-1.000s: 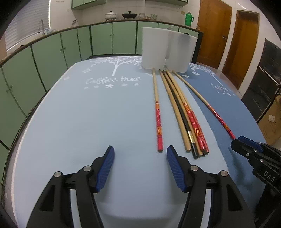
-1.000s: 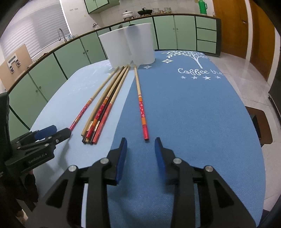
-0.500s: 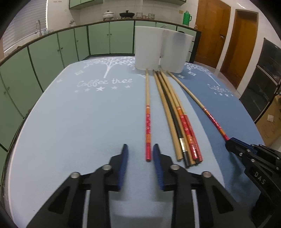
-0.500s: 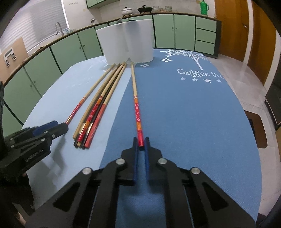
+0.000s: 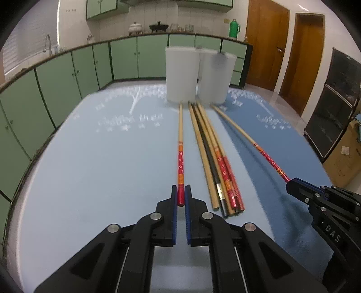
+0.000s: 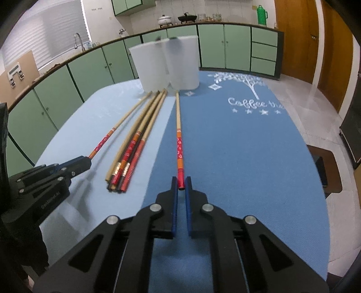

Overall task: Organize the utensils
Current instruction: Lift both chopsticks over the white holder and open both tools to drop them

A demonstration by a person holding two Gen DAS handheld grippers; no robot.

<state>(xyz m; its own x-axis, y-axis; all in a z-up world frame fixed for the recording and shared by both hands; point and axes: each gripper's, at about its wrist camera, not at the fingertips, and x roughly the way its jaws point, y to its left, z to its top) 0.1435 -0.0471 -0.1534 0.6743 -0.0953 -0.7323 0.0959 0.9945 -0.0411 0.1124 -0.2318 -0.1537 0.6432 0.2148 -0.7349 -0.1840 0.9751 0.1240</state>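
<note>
Two-tone blue table cover (image 6: 237, 157), pale half to dark half, white "Coffee tree" lettering (image 6: 252, 104) and tree motif printed on it. Green base cabinets (image 5: 126, 58) run along the far wall under a dark counter edge. On the counter: white lidded pot (image 6: 165, 19), black pan on a stand (image 6: 187, 18), green thermos (image 6: 261, 14). Faucet (image 6: 79, 40) at left by the blinds. Brown wooden doors (image 5: 266, 42). Dark shelving unit (image 5: 334, 101) at right.
</note>
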